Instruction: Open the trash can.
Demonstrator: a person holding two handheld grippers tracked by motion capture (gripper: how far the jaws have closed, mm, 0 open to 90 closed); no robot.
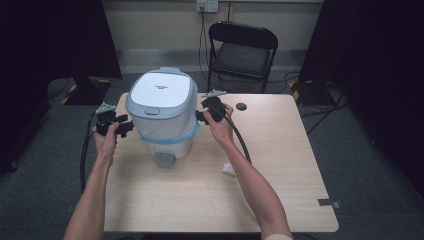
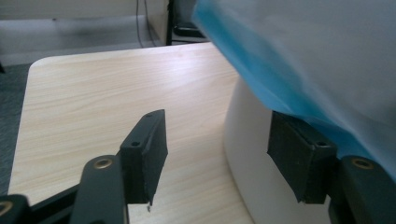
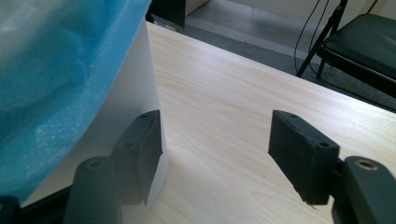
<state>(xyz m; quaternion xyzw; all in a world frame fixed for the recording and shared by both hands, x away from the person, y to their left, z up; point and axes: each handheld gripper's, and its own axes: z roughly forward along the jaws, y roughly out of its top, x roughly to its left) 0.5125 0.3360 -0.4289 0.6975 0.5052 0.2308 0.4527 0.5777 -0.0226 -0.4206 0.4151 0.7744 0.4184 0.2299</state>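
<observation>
A white plastic pedal bin with a pale grey lid stands at the far left of the light wooden table, a thin blue bag liner hanging from its rim. The left gripper and right gripper flank its sides, jaws partly open, clasping nothing. The shell looks light, stiff and smooth, likely slippery; the liner is soft, crinkly film, best pinched at its overhanging edge.
</observation>
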